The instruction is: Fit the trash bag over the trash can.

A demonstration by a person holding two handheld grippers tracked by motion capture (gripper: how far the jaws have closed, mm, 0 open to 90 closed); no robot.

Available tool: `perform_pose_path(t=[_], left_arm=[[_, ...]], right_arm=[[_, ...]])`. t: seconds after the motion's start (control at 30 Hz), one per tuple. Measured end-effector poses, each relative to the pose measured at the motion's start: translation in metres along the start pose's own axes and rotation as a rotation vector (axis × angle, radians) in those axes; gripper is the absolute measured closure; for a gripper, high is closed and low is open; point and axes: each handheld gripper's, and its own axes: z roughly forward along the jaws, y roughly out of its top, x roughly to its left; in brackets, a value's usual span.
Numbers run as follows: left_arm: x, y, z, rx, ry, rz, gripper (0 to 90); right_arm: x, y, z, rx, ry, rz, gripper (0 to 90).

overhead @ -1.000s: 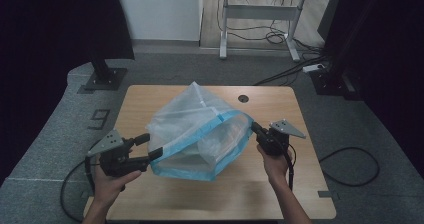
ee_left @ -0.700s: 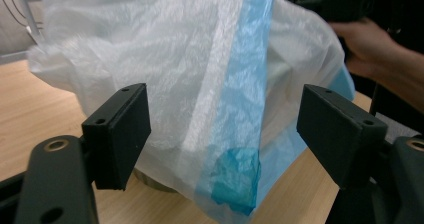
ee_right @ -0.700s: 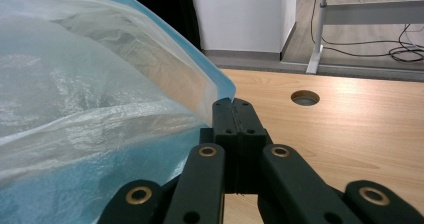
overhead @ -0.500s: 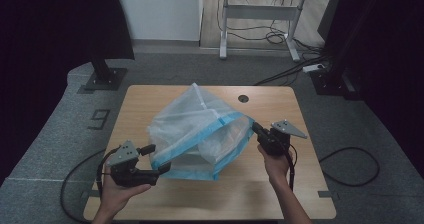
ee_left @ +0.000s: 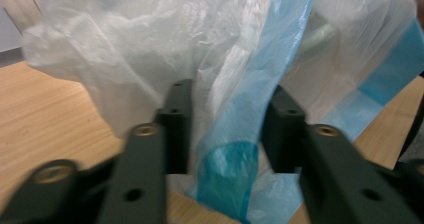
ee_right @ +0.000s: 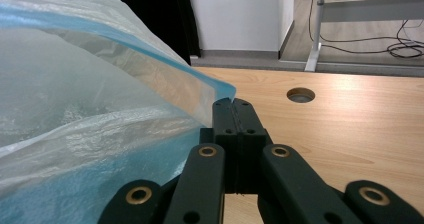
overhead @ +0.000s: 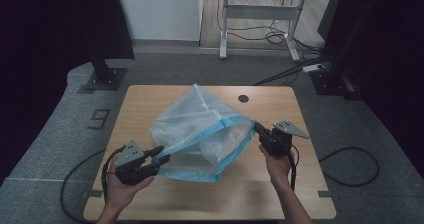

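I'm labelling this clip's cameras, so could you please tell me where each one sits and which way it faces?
High view: above the person's side, looking forward and down on the table; both forearms, left claw and right claw show.
Left gripper view: rides the left claw, looking along its spread jaws at the plastic bag and its blue edge.
Right gripper view: rides the right claw, jaws pinching the bag's corner, facing the table's hole.
All three share the bag and the wooden table.

Crinkled glossy translucent plastic bag (overhead: 200,129) on smooth matt wooden table (overhead: 300,184)
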Motion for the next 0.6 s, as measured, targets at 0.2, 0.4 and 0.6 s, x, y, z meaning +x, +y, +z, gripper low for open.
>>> perform_pose_path(t=[0.2, 0.4, 0.6], left_arm=[[0.019, 0.007, -0.005, -0.036, -0.079, -0.061, 85.0], [0.044, 0.020, -0.012, -0.094, -0.087, -0.116, 88.7], [0.055, 0.034, -0.013, -0.118, -0.104, -0.135, 89.1]], right_arm=[[-0.001, 0.001, -0.001, -0.004, -0.001, 0.003, 89.2], [-0.001, 0.005, -0.003, -0.010, -0.002, -0.007, 89.2], [-0.001, 0.009, -0.005, -0.023, -0.005, -0.016, 89.2]])
